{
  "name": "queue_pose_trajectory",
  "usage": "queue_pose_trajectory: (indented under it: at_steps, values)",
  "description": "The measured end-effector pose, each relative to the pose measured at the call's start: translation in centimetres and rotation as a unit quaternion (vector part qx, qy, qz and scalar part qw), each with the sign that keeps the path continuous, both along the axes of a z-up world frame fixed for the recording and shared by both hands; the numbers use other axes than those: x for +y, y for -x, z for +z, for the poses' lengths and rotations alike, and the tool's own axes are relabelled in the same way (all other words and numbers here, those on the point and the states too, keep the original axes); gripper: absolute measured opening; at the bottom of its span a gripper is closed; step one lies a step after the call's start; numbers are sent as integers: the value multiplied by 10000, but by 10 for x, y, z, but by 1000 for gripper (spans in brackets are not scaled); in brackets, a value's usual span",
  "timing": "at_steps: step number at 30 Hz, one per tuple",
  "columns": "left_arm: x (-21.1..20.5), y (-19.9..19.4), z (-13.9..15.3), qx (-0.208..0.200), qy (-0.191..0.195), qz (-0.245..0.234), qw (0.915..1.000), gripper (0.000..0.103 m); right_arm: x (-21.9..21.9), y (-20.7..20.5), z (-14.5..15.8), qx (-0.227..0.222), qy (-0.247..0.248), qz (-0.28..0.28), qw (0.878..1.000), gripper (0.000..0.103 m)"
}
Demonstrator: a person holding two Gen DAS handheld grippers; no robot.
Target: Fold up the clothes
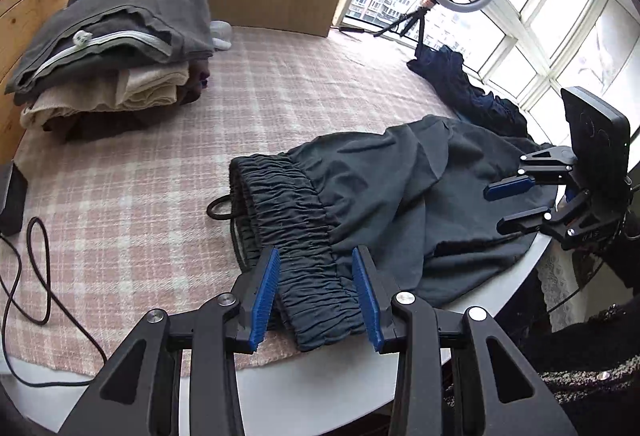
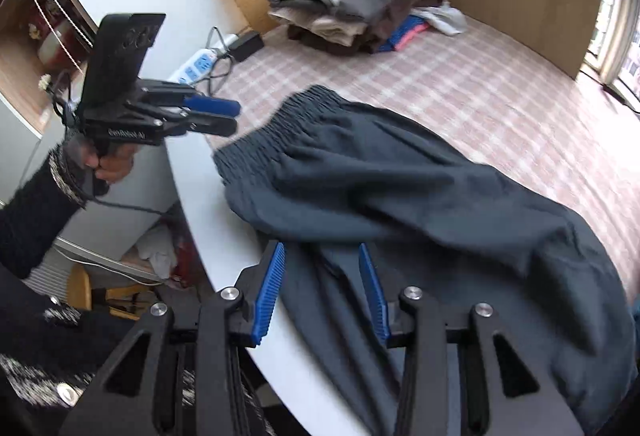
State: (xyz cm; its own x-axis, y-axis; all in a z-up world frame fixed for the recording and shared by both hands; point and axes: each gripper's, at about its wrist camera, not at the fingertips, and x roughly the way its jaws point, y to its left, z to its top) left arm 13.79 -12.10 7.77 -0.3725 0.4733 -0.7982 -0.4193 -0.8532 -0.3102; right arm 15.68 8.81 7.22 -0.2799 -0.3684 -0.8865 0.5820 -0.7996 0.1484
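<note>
dark trousers [image 1: 400,196] lie crumpled on the checked cloth [image 1: 140,196] at the counter's [image 2: 208,196] near edge. left tool [image 1: 316,296] hangs wide open, its pads either side of the elastic waistband [image 1: 296,236], gripping nothing. right tool [image 2: 322,292] is equally spread over a trouser leg, empty. folded clothes [image 1: 112,48] are stacked far back.

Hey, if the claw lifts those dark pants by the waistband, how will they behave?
The dark pants will probably sag and drape: the cloth already lies in soft folds. The gathered waistband looks thicker, so likely easier to pinch. The leg over the table edge may drag or slide off.
</note>
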Motion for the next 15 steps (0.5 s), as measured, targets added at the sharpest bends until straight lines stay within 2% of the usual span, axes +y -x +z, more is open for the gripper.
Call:
queue_pose_trajectory:
  at_steps: [4, 8, 12, 14, 15]
  values:
    - [13, 9, -14, -190, 312, -200, 9991, 36, 49, -23, -37, -203, -870, -211, 9958, 39]
    - [19, 15, -25, -350, 546, -275, 9975, 36, 64, -28, -65, -75, -1395, -212, 9900, 39]
    - [22, 20, -32, -457, 728, -322, 9958, 36, 69, -28, -72, -32, -1363, -12, 9907, 38]
    - [22, 19, -33, -463, 772, -321, 9954, 36, 76, -24, -69, -74, -1356, -26, 9907, 19]
    - [23, 19, -33, -462, 794, -321, 9953, 36, 79, -23, -68, -56, -1423, -38, 9898, 4]
